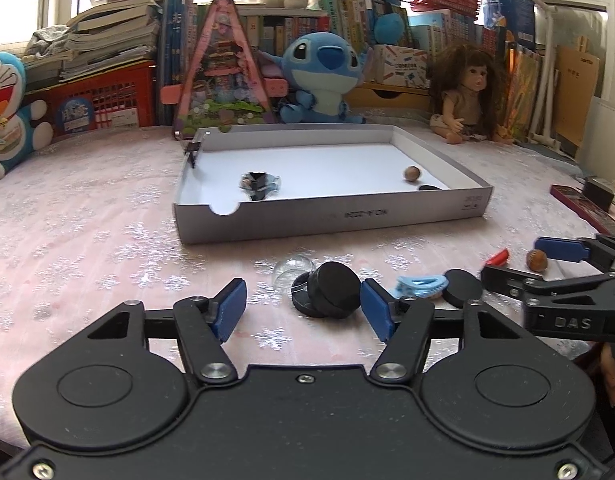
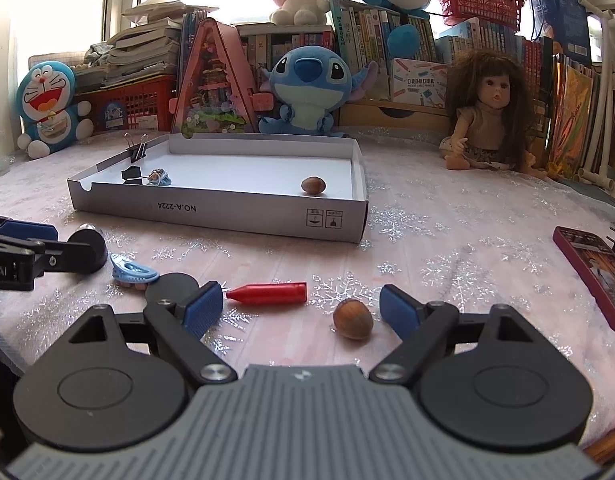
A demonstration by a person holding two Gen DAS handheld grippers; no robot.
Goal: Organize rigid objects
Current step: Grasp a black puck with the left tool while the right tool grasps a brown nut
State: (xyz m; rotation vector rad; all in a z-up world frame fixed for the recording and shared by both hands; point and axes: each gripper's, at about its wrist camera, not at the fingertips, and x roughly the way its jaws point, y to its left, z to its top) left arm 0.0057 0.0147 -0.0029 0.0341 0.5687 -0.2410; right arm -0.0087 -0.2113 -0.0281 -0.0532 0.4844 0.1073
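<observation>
A shallow grey cardboard tray (image 1: 331, 216) (image 2: 227, 216) lies on the pink cloth. Inside it are a hazelnut (image 1: 412, 173) (image 2: 313, 185), binder clips (image 2: 133, 174) and a small blue trinket (image 1: 261, 185). My left gripper (image 1: 303, 308) is open, its pads either side of a black round puck (image 1: 333, 290) leaning on a black disc. My right gripper (image 2: 301, 306) is open; a loose hazelnut (image 2: 352, 319) (image 1: 536, 260) lies between its pads, near the right one. A red crayon-shaped piece (image 2: 269, 294) lies just beyond the left pad.
A blue hair clip (image 1: 419, 285) (image 2: 129, 272), a flat black disc (image 1: 463, 288) and a clear dome (image 1: 291, 272) lie on the cloth. A dark red case (image 2: 595, 272) lies at right. Plush toys, a doll (image 2: 487, 112) and books line the back.
</observation>
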